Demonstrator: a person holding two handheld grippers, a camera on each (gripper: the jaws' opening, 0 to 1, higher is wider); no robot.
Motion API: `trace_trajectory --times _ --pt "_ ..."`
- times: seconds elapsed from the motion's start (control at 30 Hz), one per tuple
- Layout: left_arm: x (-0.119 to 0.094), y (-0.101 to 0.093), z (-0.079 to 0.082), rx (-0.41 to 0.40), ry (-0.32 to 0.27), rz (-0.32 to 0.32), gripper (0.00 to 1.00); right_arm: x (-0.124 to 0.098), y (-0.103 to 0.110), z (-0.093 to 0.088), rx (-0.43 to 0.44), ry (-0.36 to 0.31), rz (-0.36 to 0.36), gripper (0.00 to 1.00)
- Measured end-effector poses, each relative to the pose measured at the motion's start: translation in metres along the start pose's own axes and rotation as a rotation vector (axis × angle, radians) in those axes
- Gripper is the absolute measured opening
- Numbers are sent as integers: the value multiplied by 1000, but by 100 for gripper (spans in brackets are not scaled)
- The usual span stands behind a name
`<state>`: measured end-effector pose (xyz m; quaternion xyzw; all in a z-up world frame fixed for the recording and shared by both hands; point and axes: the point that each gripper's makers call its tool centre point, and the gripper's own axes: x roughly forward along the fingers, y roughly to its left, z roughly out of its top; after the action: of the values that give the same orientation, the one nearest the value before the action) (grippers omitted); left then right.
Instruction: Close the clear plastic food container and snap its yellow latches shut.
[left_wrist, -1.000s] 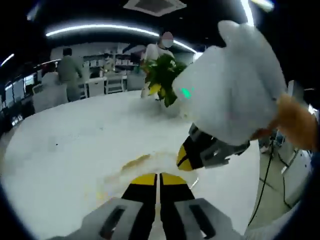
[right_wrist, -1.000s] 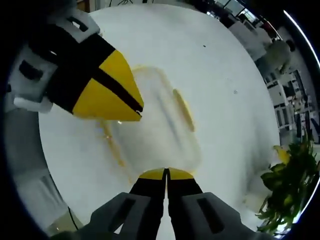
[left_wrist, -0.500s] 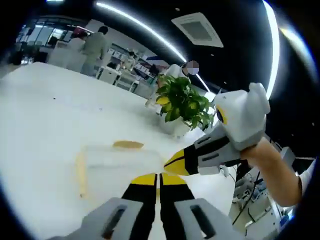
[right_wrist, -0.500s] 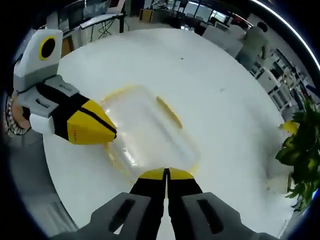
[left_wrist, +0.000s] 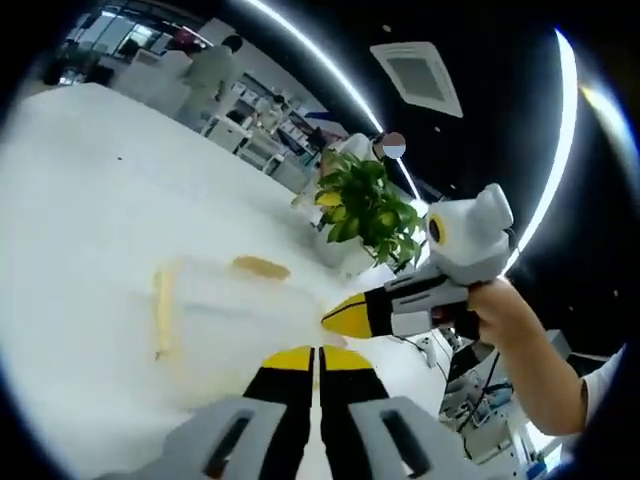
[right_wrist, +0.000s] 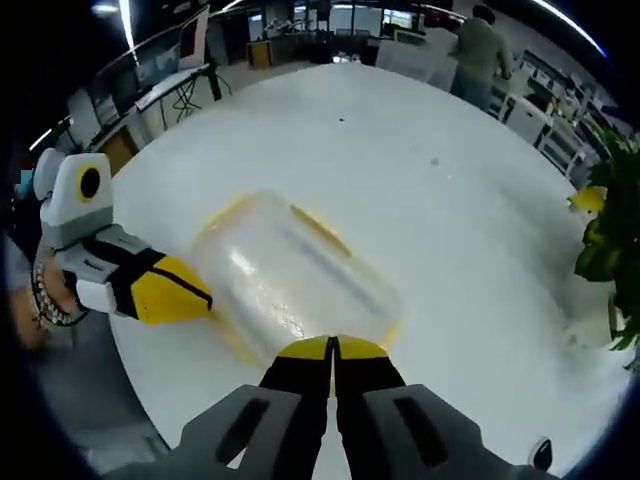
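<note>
Container: the clear plastic food container (right_wrist: 295, 280) is lying on the white tabletop (right_wrist: 450, 230) with its lid on, near the edge closest to the person; in the left gripper view it (left_wrist: 225, 300) is showing faintly against the white surface.
Latches: a yellow latch (right_wrist: 322, 232) is running along the far long side, another (right_wrist: 232, 340) along the near long side; in the left gripper view one strip (left_wrist: 160, 310) is sitting on the left end and an oval one (left_wrist: 262, 267) at the far side. The blur is making it hard to tell whether they are snapped down.
Left gripper: the left gripper (left_wrist: 318, 352) is pointing at the container's near edge with its jaws pressed together, holding nothing; in the right gripper view it (right_wrist: 205, 296) is coming in from the left, its tip just beside the container's end.
Right gripper: the right gripper (right_wrist: 333, 346) is hovering at the container's near corner, jaws together and empty; in the left gripper view it (left_wrist: 328, 318) is entering from the right, held by a hand (left_wrist: 495, 310).
Surroundings: a leafy green plant (left_wrist: 368, 208) is standing at the far edge of the tabletop, and people are standing in the office beyond.
</note>
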<state>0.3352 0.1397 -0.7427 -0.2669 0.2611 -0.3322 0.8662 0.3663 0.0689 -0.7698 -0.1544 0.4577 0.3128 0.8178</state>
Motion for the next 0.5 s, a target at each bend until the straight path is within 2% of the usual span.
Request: trace_trajectory --times 0.1,0.17,0.27,0.33,0.43,0.5 --pt "-1 6 0 -2 8 13 0 0 2 0 -15 1 -6 0" --pt "-3 10 2 -29 -11 25 0 0 2 0 -26 11 -12 0" --pt "-2 9 -1 -17 5 25 0 1 0 4 -56 14 -40 0" --pt "-1 9 -2 -13 8 25 0 2 2 10 -70 -10 -38 0" --pt "1 9 -7 -13 22 25 0 5 11 37 -33 -119 5 0" --pt "2 12 -10 -7 35 35 0 7 11 48 -40 -142 -4 0"
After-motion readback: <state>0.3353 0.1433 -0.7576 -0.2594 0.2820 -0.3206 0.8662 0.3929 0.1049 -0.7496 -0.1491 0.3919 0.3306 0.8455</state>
